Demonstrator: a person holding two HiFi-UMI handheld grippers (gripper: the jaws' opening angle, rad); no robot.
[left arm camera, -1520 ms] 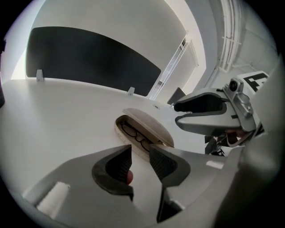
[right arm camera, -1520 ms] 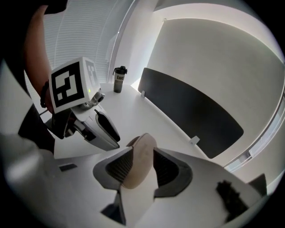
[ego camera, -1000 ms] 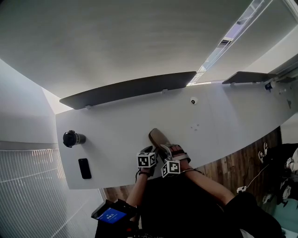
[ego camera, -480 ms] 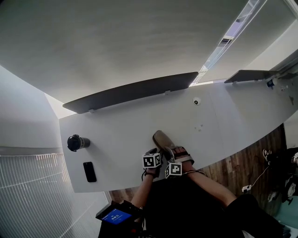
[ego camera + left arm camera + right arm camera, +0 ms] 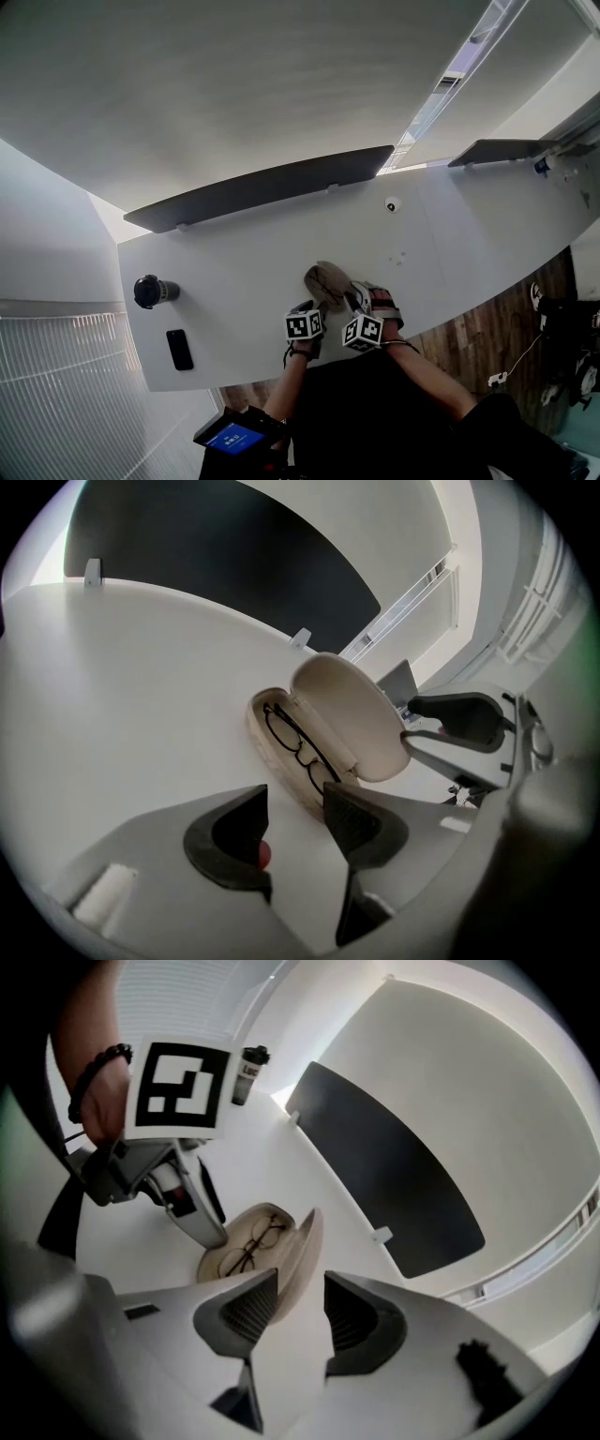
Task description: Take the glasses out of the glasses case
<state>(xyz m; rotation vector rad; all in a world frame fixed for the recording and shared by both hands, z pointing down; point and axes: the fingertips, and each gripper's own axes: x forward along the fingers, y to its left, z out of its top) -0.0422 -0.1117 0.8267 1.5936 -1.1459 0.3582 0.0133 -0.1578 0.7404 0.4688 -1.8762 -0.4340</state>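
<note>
Bright, even light washes the white worktop [image 5: 244, 253], with faint shadows. Fisheye bending curves every edge, and corners darken. The left hand-held gripper [image 5: 295, 799] and right hand-held gripper [image 5: 300, 1283] blur near the lens.

The white table [image 5: 244, 244] before me runs across the middle of the frame. On it I see the glasses case [image 5: 327, 281] lying open at centre, a dark bottle [image 5: 150, 292] at left, a black phone [image 5: 177, 349] at lower left and a small round fitting [image 5: 392, 203] at upper right.
</note>
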